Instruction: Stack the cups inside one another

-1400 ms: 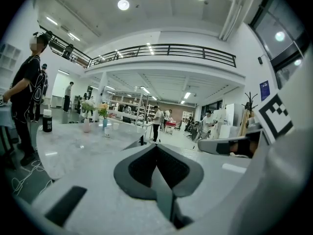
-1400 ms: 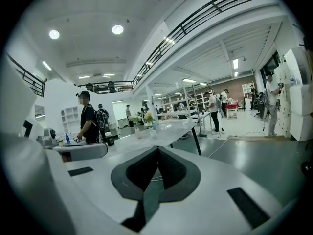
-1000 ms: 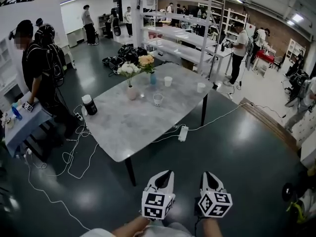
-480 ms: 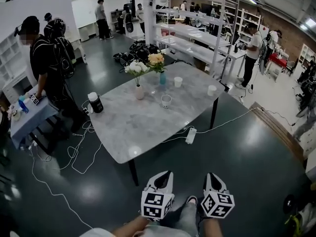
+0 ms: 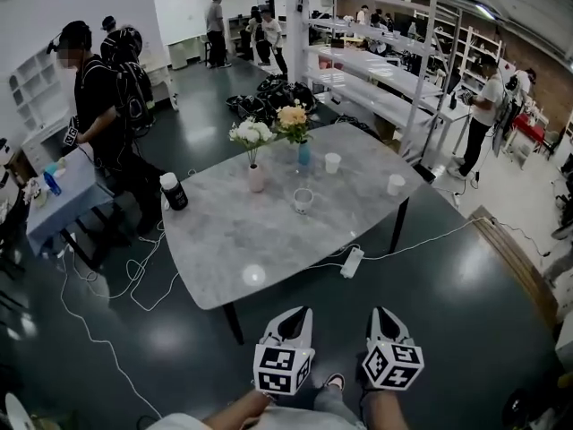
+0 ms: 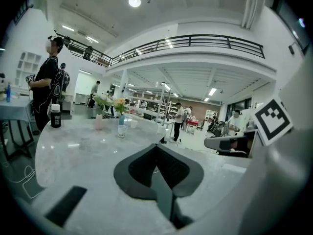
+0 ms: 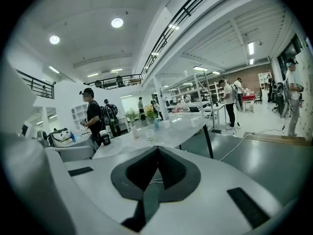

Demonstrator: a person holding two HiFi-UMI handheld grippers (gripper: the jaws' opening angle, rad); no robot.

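None of the stacking is done yet. Three cups stand apart on the grey table (image 5: 260, 240): one near the middle (image 5: 303, 201), one farther back beside the blue vase (image 5: 332, 162), and one near the right edge (image 5: 395, 184). They look like light paper or plastic cups, though from this far off I cannot say whether all three are the same size. The left gripper (image 5: 294, 315) and the right gripper (image 5: 381, 313) hang side by side well short of the table, over the dark floor. Both have their jaws pressed together with nothing between them. Every step is left: reaching the table, lifting a cup, and nesting each in turn.
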